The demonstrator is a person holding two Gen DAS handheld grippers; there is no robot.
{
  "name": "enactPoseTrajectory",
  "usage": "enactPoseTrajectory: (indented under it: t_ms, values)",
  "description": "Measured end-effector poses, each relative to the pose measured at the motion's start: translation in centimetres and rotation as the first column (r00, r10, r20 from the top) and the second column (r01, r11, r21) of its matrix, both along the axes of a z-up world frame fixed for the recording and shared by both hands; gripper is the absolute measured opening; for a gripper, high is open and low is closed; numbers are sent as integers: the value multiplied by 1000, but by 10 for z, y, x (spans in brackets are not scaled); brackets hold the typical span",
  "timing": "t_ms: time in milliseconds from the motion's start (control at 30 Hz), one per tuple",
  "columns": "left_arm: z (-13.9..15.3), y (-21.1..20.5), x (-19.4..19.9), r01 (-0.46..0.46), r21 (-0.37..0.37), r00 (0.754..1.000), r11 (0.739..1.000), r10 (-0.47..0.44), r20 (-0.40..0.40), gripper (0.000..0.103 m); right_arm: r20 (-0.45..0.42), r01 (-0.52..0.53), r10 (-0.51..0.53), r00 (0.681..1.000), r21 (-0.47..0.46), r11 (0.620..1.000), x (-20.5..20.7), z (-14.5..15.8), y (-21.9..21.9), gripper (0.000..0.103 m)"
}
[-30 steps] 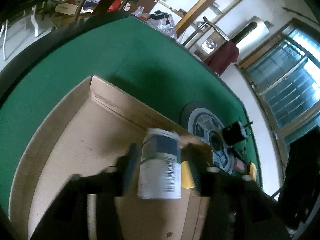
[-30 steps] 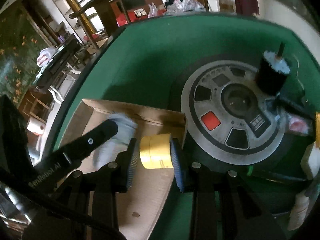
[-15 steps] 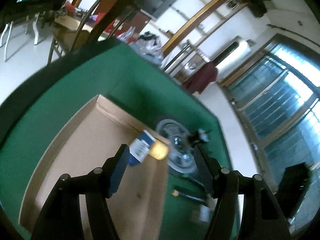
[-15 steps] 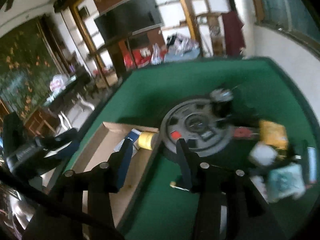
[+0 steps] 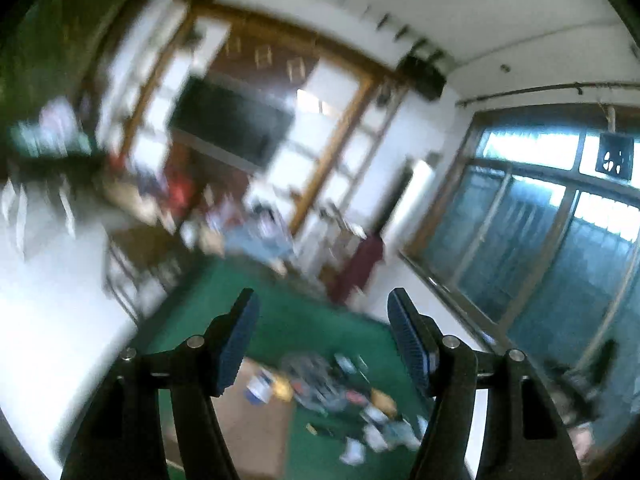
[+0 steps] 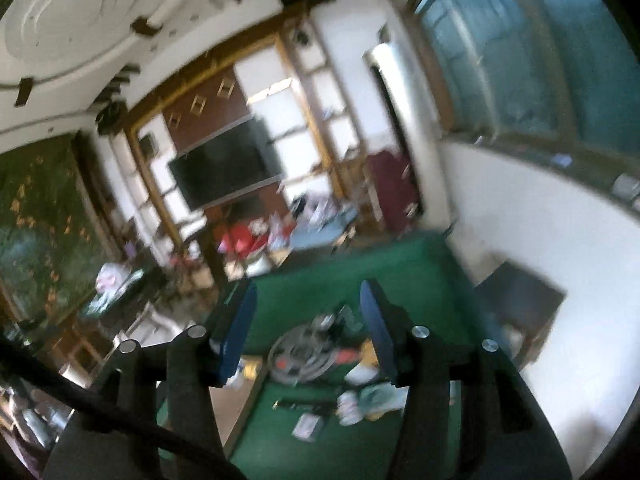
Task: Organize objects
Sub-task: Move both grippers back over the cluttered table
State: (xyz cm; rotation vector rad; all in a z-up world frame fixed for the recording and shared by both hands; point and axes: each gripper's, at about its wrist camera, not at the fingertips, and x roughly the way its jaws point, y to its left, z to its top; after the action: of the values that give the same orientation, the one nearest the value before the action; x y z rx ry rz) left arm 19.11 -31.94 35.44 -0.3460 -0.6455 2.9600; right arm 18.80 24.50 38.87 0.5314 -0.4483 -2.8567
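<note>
The green table lies far below both grippers. On it, the cardboard box holds a blue-and-white can and yellow tape roll. Left gripper gapes empty; right gripper, jaws just opening, empty too.

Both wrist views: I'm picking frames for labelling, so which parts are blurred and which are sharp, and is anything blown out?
Left wrist view: room and green table smeared by motion blur, left gripper fingers sharp, window panes glare white. Right wrist view: milder blur, right gripper crisp, clutter around the round disc soft, fisheye bending at the edges.
</note>
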Motion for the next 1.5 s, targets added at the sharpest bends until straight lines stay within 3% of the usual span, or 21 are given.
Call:
enactPoseTrajectory:
  t_ms: [167, 267, 333, 433, 533, 600, 733, 867, 967, 1067, 1167, 1300, 1433, 1500]
  values:
    - [69, -34, 41, -183, -78, 978, 980, 174, -113, 64, -103, 204, -198, 975, 56, 977, 58, 96, 50, 53]
    - [104, -52, 64, -304, -149, 943, 941, 276, -183, 66, -142, 304, -292, 946, 65, 951, 92, 151, 75, 53]
    - [114, -62, 74, -353, -179, 927, 918, 317, -200, 78, -171, 380, -361, 917, 98, 920, 113, 177, 84, 59]
    - [108, -73, 73, -356, -167, 929, 919, 328, -172, 78, -205, 484, -449, 869, 174, 858, 131, 201, 87, 65]
    - [86, -69, 64, -342, -194, 937, 920, 317, -146, 78, -236, 563, -515, 824, 251, 787, 138, 206, 78, 69]
    - [66, -61, 54, -313, -206, 949, 927, 295, -116, 78, -240, 574, -523, 818, 285, 768, 141, 202, 79, 78]
    - [30, -36, 24, -162, -210, 986, 964, 165, -3, 79, -139, 479, -462, 876, 356, 802, 104, 157, 61, 81]
    - [-13, 1, -6, -30, -197, 996, 980, 47, 81, 79, -6, 330, -362, 932, 429, 841, 64, 77, 28, 81]
    - [-49, 37, -34, 87, -182, 986, 979, -58, 159, 79, 134, 166, -232, 964, 383, 909, 28, 1, 1, 81]
    - [-89, 77, -53, 172, -194, 967, 966, -128, 221, 79, 267, 7, -82, 960, 271, 963, -3, -73, -20, 80]
    - [-139, 121, -74, 275, -160, 926, 948, -217, 307, 79, 358, -104, 34, 933, 176, 979, -32, -149, -34, 80]
    - [-203, 178, -102, 376, -112, 847, 920, -292, 445, 79, 419, -107, 60, 906, 89, 990, -72, -233, -41, 80]
    - [-266, 234, -120, 433, -125, 771, 892, -295, 565, 79, 477, -69, 56, 877, 10, 998, -82, -282, -24, 80]
    - [-286, 249, -122, 452, -130, 747, 883, -295, 596, 78, 499, -53, 55, 865, -18, 998, -74, -301, -19, 80]
